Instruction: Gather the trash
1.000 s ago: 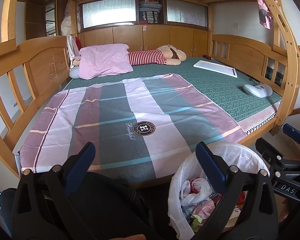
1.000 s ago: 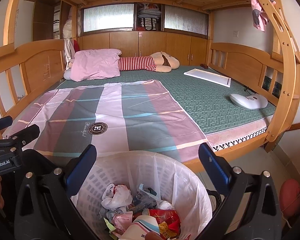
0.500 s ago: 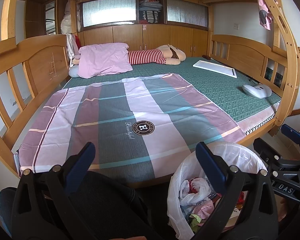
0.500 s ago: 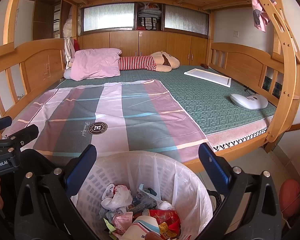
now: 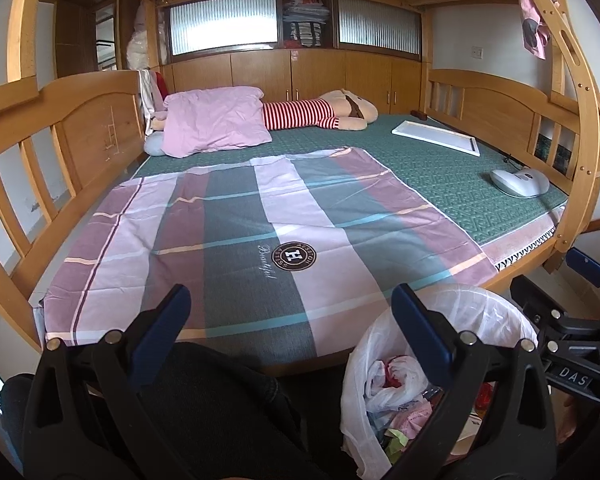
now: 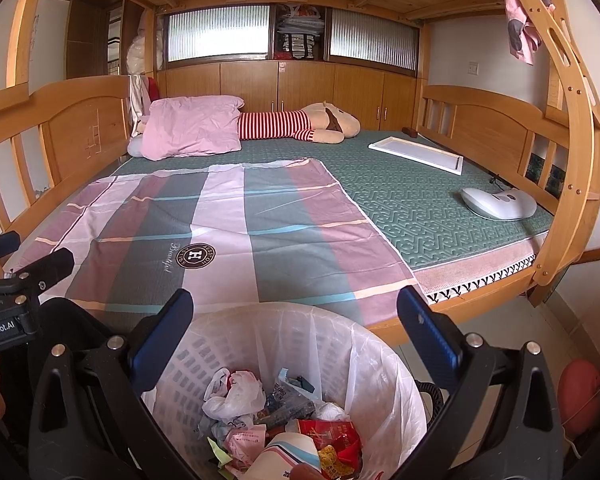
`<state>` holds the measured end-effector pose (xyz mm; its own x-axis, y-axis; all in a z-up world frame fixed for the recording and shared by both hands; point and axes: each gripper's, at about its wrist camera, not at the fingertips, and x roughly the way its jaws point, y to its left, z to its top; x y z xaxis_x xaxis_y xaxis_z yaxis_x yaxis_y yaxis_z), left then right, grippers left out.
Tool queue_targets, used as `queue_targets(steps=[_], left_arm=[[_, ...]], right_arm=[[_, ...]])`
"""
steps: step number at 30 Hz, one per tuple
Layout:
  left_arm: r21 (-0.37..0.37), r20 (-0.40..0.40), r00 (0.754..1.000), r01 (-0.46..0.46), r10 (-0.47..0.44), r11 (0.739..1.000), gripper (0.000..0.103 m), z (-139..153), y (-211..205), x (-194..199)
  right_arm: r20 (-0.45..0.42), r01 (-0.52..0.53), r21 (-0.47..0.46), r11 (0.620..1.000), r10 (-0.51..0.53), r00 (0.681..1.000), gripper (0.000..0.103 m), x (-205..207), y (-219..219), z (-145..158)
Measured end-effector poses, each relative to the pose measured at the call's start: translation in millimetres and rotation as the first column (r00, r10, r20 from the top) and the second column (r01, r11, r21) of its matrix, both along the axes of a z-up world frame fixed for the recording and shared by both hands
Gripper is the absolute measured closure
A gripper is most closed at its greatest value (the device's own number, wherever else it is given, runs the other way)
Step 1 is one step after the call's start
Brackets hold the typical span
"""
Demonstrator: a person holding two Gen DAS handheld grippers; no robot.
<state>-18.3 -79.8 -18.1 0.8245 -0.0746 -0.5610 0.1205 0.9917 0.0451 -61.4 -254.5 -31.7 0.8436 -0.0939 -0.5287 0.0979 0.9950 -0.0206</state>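
Observation:
A white lattice waste basket (image 6: 300,344) lined with a clear bag stands on the floor at the foot of the bed. It holds crumpled wrappers, a white plastic bag and a red packet (image 6: 336,438). My right gripper (image 6: 294,322) hangs open just above the basket's rim, nothing between its fingers. My left gripper (image 5: 286,314) is open too, over a dark trouser leg (image 5: 228,412), with the basket (image 5: 496,312) to its right. The right gripper's body (image 5: 572,332) shows at the right edge of the left wrist view. The left gripper's body (image 6: 12,304) shows at the left edge of the right wrist view.
A wooden bunk bed (image 5: 576,184) fills the room ahead, with a striped sheet (image 5: 260,236) over a green mat. A pink pillow (image 5: 216,120), a striped plush toy (image 5: 324,112), a white board (image 5: 436,136) and a white device (image 5: 520,182) lie on it. A ladder (image 6: 568,152) rises at right.
Both grippers stay open and almost still. The view has shifted only slightly; nothing was taken or dropped.

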Motion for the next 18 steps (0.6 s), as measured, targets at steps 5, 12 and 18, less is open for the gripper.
queue_targets(steps=[5,12,18], left_arm=[[-0.003,-0.007,1.000,0.008,-0.008,1.000,0.003,-1.3,0.1,1.1],[-0.008,-0.011,1.000,0.003,-0.003,1.000,0.003,-2.5,1.9,3.2],[0.002,-0.021,1.000,0.004,-0.004,1.000,0.003,-5.2,0.0,4.8]], right_arm=[[-0.004,-0.003,-0.003,1.000,0.003,1.000,0.003,2.8,0.8,-0.6],[-0.004,-0.005,-0.003,1.000,0.005,1.000,0.003,3.8,-0.2,-0.7],[-0.008,-0.006,-0.003,1.000,0.006,1.000,0.003,4.8,-0.2,-1.3]])
